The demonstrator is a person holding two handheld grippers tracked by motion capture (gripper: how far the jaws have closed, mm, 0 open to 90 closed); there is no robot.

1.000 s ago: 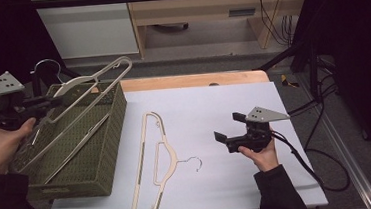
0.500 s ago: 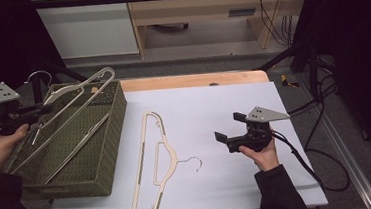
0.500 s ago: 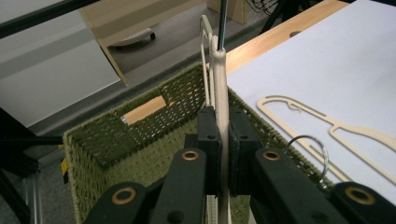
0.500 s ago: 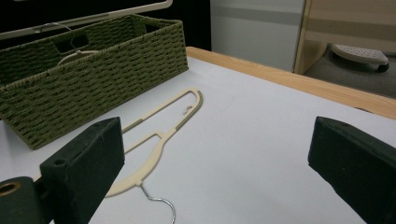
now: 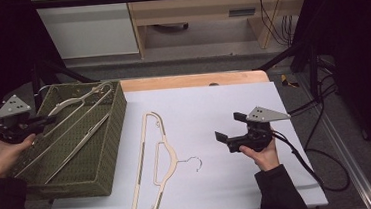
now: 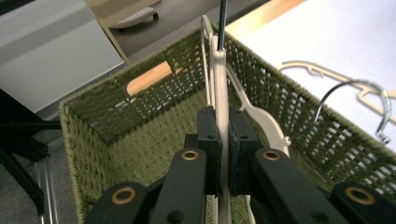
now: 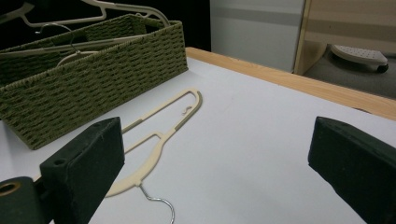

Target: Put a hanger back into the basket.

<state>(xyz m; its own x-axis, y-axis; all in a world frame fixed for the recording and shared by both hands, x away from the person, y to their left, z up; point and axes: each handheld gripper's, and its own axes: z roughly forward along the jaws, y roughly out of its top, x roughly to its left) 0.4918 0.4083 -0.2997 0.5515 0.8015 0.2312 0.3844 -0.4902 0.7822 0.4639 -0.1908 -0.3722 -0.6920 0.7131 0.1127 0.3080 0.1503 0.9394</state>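
Observation:
My left gripper (image 5: 43,120) is shut on the neck of a cream plastic hanger (image 5: 85,96), which slants down into a green woven basket (image 5: 110,145) at the table's left. In the left gripper view the jaws (image 6: 223,122) pinch the held hanger (image 6: 219,79) over the basket (image 6: 154,140). A second hanger (image 5: 83,142) lies inside the basket. A third cream hanger (image 5: 153,157) with a wire hook lies flat on the white table. To its right my right gripper (image 5: 228,127) hovers open with nothing between its jaws (image 7: 219,163), facing that hanger (image 7: 161,133).
The white table top (image 5: 233,100) has a wooden strip along its far edge. Cables trail off its right side. Beyond the table stand a pale cabinet and a wooden shelf unit (image 5: 191,13). The basket (image 7: 93,79) takes up the table's left side.
My left gripper has come down with its hanger, which now sits lower and lies into the basket. The right gripper has kept still.

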